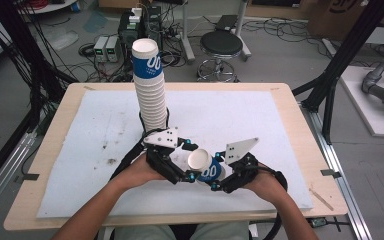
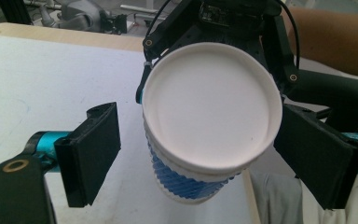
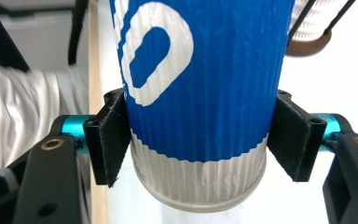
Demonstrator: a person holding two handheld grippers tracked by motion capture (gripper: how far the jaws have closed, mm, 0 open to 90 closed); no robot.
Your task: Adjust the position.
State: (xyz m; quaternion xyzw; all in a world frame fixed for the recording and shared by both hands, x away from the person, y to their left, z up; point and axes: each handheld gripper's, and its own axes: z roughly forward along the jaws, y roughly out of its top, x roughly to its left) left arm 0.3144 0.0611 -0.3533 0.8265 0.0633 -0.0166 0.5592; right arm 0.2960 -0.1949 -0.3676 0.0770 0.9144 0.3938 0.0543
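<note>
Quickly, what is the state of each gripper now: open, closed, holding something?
Left gripper: open, jaws apart on either side of the cup, not touching.
Right gripper: closed on the cup.

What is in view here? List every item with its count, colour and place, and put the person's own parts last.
Cup stack: one tall stack, white with blue bands, far centre of the pad.
Single cup: one, blue and white, tilted, between the two grippers.
Pad: one, white, covering the table.
Table: one, light wood.
Stool: one, black seat, on the floor beyond the table.
Left gripper: black, jaws open around the cup's rim.
Right gripper: black, clamped on the cup's base.
Forearms: two, near edge.
</note>
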